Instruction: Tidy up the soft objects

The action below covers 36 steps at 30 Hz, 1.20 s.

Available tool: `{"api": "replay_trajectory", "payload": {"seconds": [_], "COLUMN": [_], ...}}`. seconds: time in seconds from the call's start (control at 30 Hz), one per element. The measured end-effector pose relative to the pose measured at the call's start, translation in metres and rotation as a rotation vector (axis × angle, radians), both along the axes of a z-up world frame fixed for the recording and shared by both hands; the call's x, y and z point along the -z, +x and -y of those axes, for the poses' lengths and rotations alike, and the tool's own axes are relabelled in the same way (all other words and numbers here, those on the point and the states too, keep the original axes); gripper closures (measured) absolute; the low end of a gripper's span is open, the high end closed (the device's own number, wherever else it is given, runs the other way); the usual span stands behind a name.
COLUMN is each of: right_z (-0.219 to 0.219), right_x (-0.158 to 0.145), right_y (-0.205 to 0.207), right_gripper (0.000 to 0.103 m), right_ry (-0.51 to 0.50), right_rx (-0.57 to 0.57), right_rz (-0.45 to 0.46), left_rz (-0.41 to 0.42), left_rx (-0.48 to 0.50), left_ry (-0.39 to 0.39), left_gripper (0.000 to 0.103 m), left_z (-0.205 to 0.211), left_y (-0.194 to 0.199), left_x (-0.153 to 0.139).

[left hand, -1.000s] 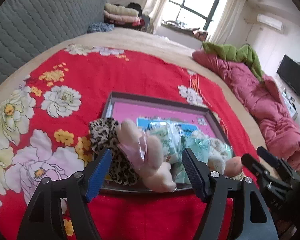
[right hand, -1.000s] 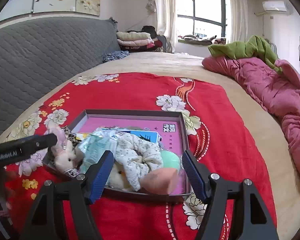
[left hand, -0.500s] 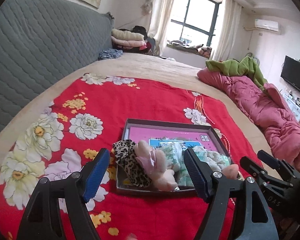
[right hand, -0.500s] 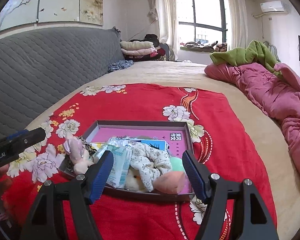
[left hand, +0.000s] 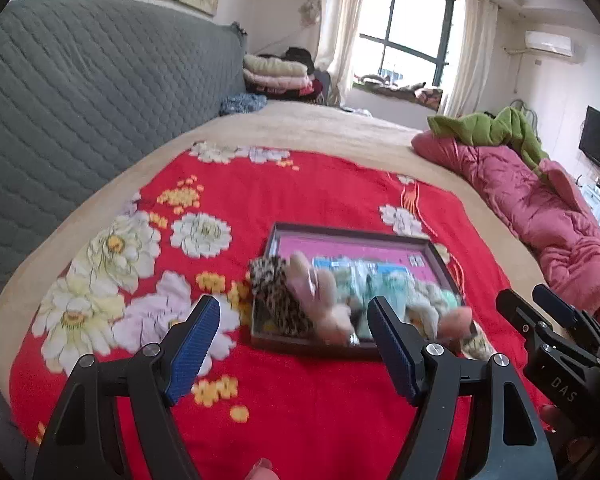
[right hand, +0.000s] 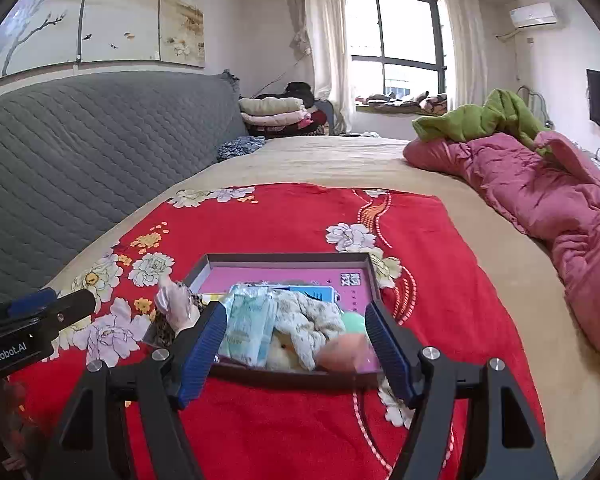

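Both hand-held grippers have drawn back; tray (left hand: 350, 236) contents (left hand: 320, 296) blur together.

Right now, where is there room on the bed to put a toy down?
Free: the pink back half of the tray, and the red blanket between tray and gray headboard. Crowded: the tray's front, piled with soft things like the pink plush.

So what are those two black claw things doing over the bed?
A person holds a gripper in each hand. The left gripper and the right gripper are both open and empty, hovering short of a tray on the red floral blanket. A pink plush bunny, a leopard scrunchie and tissue packs sit piled in it.
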State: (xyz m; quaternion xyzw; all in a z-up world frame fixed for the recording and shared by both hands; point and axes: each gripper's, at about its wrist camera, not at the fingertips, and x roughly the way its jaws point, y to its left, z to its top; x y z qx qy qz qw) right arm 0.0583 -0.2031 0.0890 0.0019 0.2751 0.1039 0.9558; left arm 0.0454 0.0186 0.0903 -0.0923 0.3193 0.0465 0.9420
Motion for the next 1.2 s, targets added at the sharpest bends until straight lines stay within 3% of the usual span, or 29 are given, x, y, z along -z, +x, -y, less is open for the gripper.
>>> {"api": "replay_trajectory", "payload": {"seconds": [0.47,0.87,1.2], "right_z": [-0.002,-0.004,-0.008], "right_x": [0.039,0.054,0.079], "right_y": [-0.042,-0.047,-0.040], "right_gripper": [0.031,0.031,0.031], "right_ry": [-0.084,-0.071,-0.089], "right_rx": [0.055,0.039,0.031], "right_rz": [-0.078,-0.103,-0.183], "left_rz": [-0.099,-0.172,-0.206], "left_rx": [0.028,0.016,0.013], "left_ry": [0.009,0.005,0.018], "left_gripper": [0.025,0.025,0.025], "left_z": [0.025,0.033,0.036], "left_y": [-0.035,-0.038,-0.034], "left_x": [0.017,0.050,0.076]}}
